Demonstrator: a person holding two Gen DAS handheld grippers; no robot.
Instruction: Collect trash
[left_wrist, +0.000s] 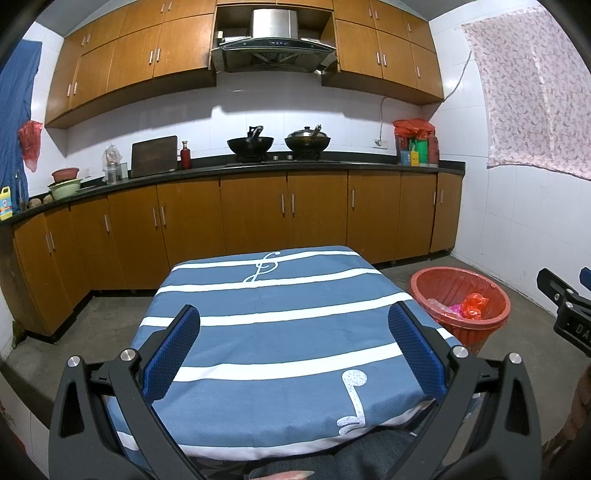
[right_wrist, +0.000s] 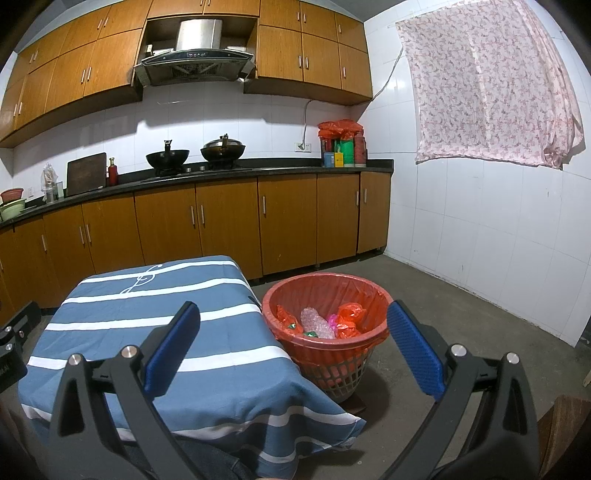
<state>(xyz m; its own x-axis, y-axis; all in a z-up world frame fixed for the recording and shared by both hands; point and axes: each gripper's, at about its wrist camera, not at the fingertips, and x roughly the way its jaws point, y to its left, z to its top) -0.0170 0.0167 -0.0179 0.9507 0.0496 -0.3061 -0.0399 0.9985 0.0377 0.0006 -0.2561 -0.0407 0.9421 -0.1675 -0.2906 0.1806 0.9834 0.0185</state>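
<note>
Black tool (left_wrist: 293, 347) frames, blue textured pads (right_wrist: 413, 349), silver screws

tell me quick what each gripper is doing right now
Left gripper: open, holding nothing, above the striped tablecloth.
Right gripper: open, holding nothing, facing the trash basket.

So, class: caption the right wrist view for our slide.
Open right gripper hovers over striped table beside red-lined trash basket holding wrappers.
</note>
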